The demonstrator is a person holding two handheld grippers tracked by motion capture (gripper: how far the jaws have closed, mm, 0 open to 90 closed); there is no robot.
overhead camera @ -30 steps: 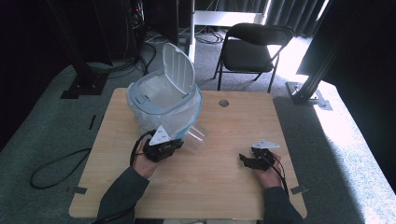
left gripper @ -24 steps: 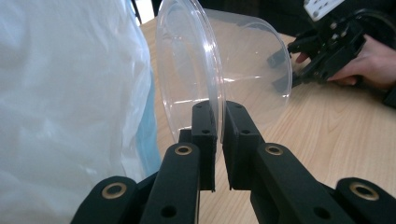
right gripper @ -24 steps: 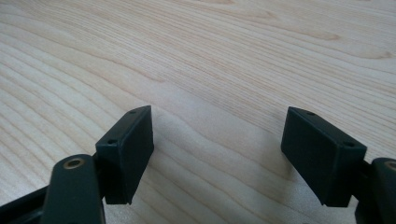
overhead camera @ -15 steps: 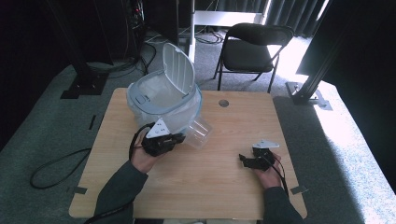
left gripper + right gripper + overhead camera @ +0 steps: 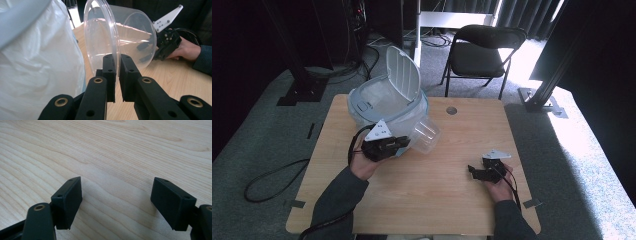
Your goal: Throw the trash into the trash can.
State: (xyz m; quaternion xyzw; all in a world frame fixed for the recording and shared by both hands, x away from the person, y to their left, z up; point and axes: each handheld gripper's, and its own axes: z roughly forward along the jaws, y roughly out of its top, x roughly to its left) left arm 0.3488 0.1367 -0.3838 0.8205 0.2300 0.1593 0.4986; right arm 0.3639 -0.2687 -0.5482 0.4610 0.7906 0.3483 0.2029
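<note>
Black folding chair (image 5: pixel 484 52) behind wooden table (image 5: pixel 452 200) — grey carpet (image 5: pixel 257 145), cables (image 5: pixel 267 177)

Hard daylight from the upper right, dark surrounds, soft high view, crisp close-ups.

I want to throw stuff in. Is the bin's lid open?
Open. The lid stands up from the bin, baring its white bag.

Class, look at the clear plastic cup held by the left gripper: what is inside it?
The clear plastic cup looks empty; through its wall show the table and the right gripper. The left gripper pinches its rim, hiding that strip.
</note>
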